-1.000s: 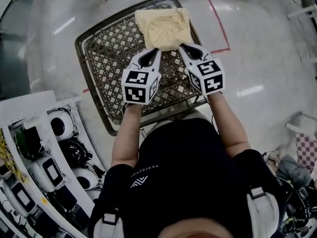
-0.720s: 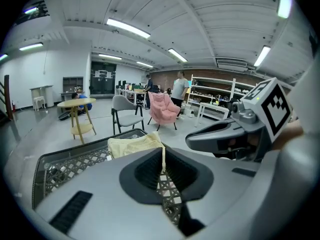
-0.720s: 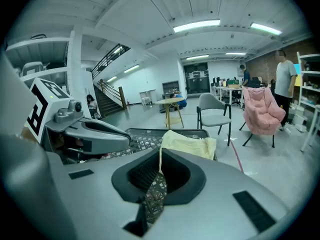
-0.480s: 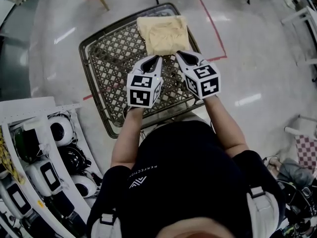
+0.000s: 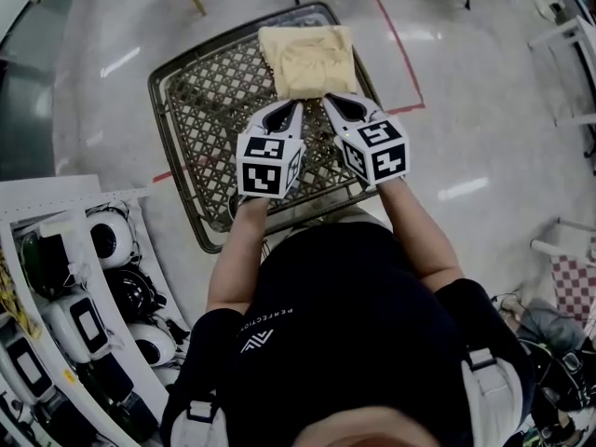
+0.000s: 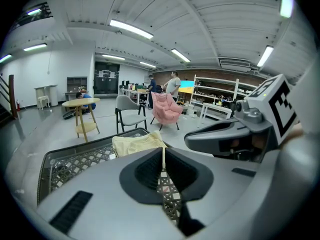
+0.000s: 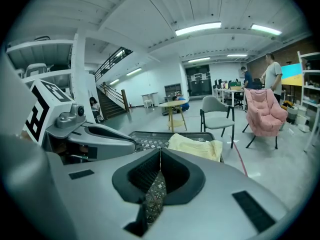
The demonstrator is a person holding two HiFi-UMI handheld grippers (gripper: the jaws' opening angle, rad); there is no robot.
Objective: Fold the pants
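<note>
Yellow pants [image 5: 307, 59], one pair; one mesh table [image 5: 209, 110].

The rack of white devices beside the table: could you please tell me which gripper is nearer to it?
Left. The left gripper is over the lattice table, on the side toward the rack; the right gripper is beside it, farther from the rack. Both are shut.

pants [image 5: 307, 59]: pale yellow | table [image 5: 200, 110]: dark lattice | chair [image 7: 265, 111]: pink

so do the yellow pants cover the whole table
No, the folded pale yellow pants lie only at the far edge of the dark lattice table.
</note>
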